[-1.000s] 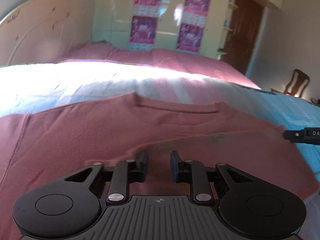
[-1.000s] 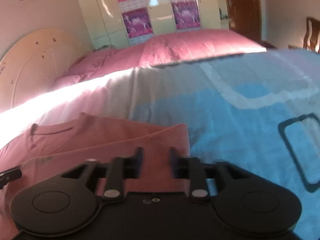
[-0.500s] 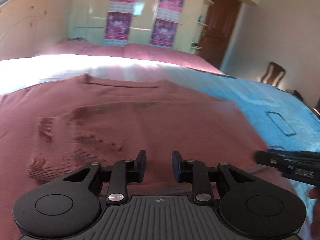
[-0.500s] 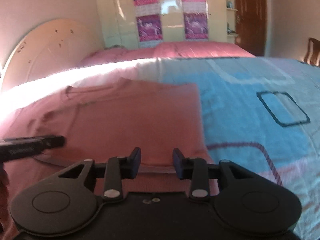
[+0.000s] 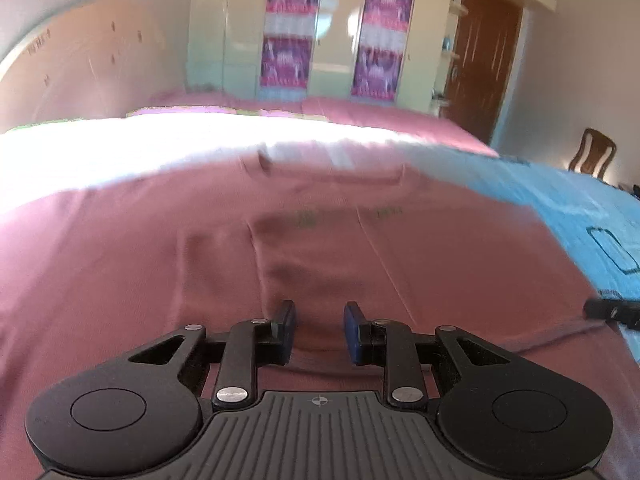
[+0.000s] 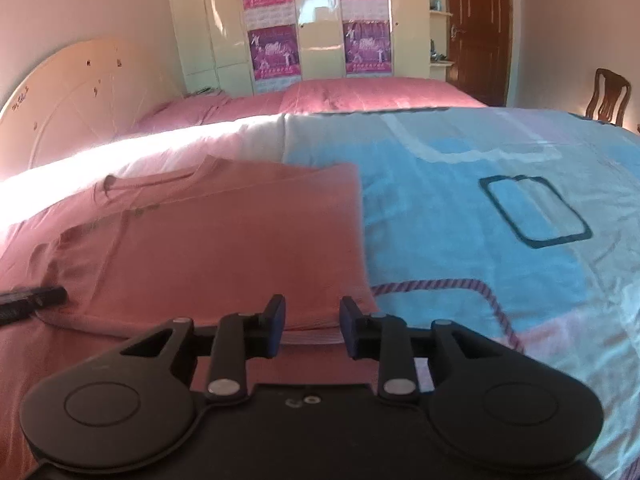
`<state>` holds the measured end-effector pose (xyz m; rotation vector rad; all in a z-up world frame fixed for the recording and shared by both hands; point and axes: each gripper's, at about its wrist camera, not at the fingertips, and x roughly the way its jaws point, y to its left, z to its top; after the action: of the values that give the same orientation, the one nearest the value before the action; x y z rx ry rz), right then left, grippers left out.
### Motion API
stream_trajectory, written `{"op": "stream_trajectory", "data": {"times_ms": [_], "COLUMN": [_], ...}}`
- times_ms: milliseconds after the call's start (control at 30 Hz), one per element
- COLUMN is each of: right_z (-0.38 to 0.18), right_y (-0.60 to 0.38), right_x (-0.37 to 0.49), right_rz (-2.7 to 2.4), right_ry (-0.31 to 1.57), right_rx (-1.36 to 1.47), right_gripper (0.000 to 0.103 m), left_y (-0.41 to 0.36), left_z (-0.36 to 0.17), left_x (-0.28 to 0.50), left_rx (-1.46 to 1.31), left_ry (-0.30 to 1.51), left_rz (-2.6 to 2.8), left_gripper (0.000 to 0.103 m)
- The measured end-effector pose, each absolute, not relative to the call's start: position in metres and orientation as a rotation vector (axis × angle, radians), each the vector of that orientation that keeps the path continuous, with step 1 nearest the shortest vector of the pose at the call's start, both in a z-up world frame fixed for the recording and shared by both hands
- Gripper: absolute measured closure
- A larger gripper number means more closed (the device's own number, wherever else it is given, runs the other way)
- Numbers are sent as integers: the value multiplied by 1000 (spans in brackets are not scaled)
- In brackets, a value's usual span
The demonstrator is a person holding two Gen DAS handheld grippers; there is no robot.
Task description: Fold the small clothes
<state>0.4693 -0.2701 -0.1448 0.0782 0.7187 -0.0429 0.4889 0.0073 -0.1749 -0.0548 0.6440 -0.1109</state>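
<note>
The right hand-held gripper [image 6: 311,322], jaws just closing yet parted and empty, hung over the shirt's [image 6: 224,240] folded edge; blue bedspread [image 6: 480,248] lay open beside it.

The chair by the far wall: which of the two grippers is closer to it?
Right. The right gripper sits at the shirt's edge beside the blue bedspread, the chair's side. The left gripper is over the shirt's middle.

Strong daylight blows out the bed's [image 5: 120,148] far left side. The left wrist view is motion-blurred; the right is sharper. Fisheye edges bend and darken.
</note>
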Motion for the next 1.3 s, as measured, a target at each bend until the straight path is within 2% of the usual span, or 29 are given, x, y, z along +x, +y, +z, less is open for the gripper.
{"op": "stream_trajectory", "data": {"times_ms": [67, 167, 233, 300, 367, 533, 600, 633, 667, 700, 767, 933, 1067, 1133, 1300], "right_z": [-153, -142, -137, -148, -146, -134, -134, -134, -134, -134, -136, -142, -143, -142, -139], "right_y": [-267, -265, -263, -260, -258, -253, -253, -253, -252, -251, -245, -229, -215, -209, -195], "right_x": [475, 473, 473, 485, 487, 488, 490, 492, 492, 493, 497, 509, 518, 521, 526], "right_rz": [-52, -64, -64, -68, -79, -93, -108, -116, -123, -125, -127, -135, -140, -143, -157], "right_ry": [762, 723, 699, 785, 776, 713, 705, 701, 700, 700, 702, 717, 725, 720, 705], "right_rx": [47, 58, 57, 37, 44, 77, 110, 124, 131, 136, 143, 162, 186, 182, 169], "right_gripper": [73, 71, 70, 70, 70, 70, 68, 67, 65, 63, 60, 60, 60, 60, 60], "left_y": [13, 25, 32, 37, 46, 96, 127, 146, 164, 182, 221, 332, 404, 435, 480], "left_z": [-180, -173, -182, -179, -174, -174, -173, -173, -172, -173, -172, -180, -193, -202, -219], "left_x": [493, 488, 494, 493, 491, 479, 464, 457, 448, 442, 428, 400, 389, 383, 394], "left_rx": [-46, -58, -68, -80, -92, -196, -207, -210, -213, -222, -247, -460, -593, -687, -794], "left_ry": [691, 643, 704, 680, 656, 665, 651, 643, 629, 611, 584, 534, 495, 458, 362], "left_rz": [-91, -41, -50, -56, -43, 49, 108, 148, 195, 237, 312, 500, 610, 631, 642], "left_gripper": [77, 77, 77, 77, 77, 76, 73, 52, 25, 18, 17, 18, 34, 39, 39]}}
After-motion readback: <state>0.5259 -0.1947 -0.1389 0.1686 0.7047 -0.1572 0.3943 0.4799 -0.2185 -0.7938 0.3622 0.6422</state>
